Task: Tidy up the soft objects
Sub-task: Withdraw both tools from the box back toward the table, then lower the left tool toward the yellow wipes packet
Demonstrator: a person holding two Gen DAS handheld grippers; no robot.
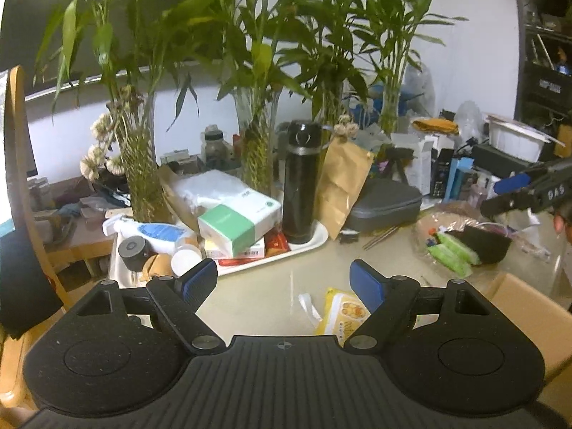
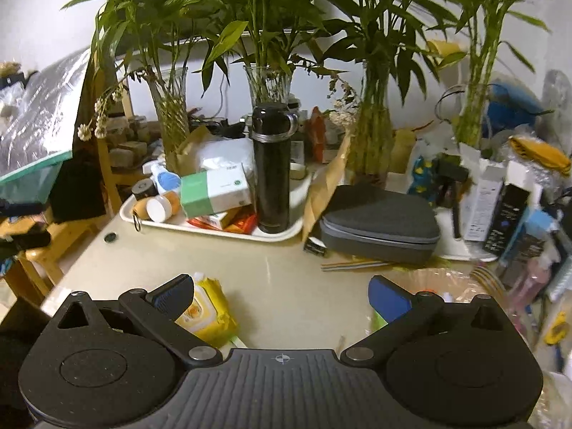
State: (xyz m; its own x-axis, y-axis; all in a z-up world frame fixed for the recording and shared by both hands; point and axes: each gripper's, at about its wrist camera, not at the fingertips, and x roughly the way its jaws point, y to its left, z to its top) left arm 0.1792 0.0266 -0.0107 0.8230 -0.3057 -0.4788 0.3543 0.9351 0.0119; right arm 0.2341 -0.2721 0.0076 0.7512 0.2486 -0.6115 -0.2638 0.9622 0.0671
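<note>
A yellow soft pack of wipes lies flat on the beige table, just past my left gripper and partly behind its right finger. The left jaws stand wide apart with nothing between them. In the right wrist view the same yellow pack lies behind the left finger of my right gripper, which is open and empty. A clear plastic bag holds green soft packs and a black item at the right; its edge shows past the right finger. My right gripper hangs above that bag.
A white tray with boxes, bottles and a black flask stands behind. A grey zip case and chopsticks lie to the right. Glass vases of bamboo line the back. A cardboard box sits near right.
</note>
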